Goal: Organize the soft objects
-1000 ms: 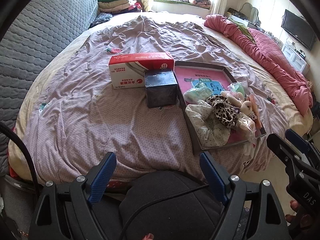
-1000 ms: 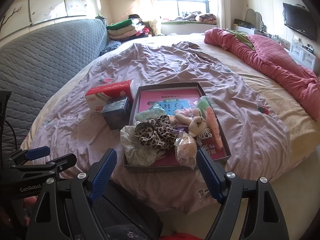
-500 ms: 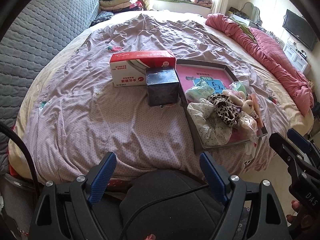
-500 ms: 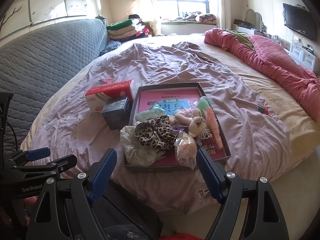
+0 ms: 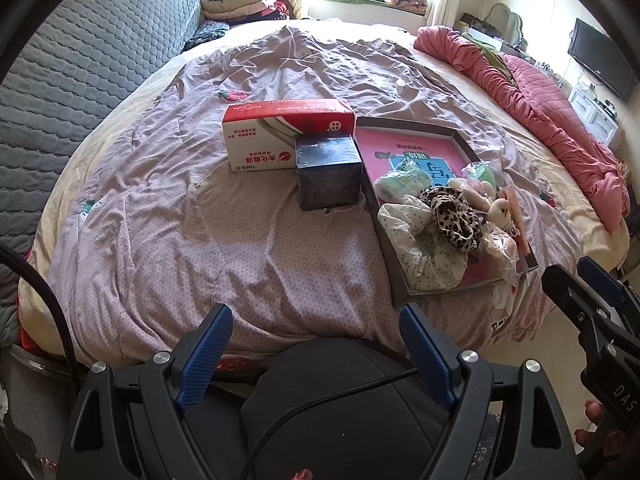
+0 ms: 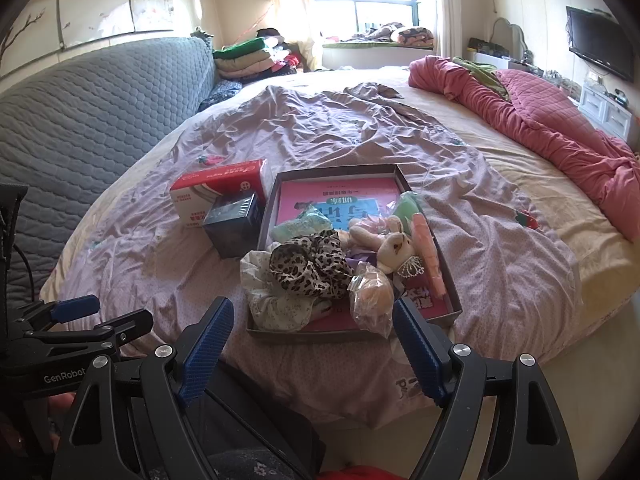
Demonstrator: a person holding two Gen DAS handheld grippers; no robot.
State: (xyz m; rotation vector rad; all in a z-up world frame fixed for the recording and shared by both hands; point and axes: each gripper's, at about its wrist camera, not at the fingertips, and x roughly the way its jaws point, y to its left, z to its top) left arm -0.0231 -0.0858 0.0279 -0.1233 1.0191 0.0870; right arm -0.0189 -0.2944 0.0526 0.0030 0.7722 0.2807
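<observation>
left gripper (image 5: 316, 344): jaws wide, empty | right gripper (image 6: 312, 338): jaws wide, empty | soft items heaped in tray (image 6: 344, 170) on bed (image 6: 500, 240)

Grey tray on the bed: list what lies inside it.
The grey tray holds a leopard-print scrunchie, floral cloth, plush rabbit, a bagged soft item and green packets. Its pink printed base is partly covered.

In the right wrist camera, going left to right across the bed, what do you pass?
Red and white cardboard carton → dark glossy cube-shaped box → leopard-print fabric scrunchie → cream plush rabbit → pale pink stick-shaped soft toy → rumpled pink quilted blanket.
</observation>
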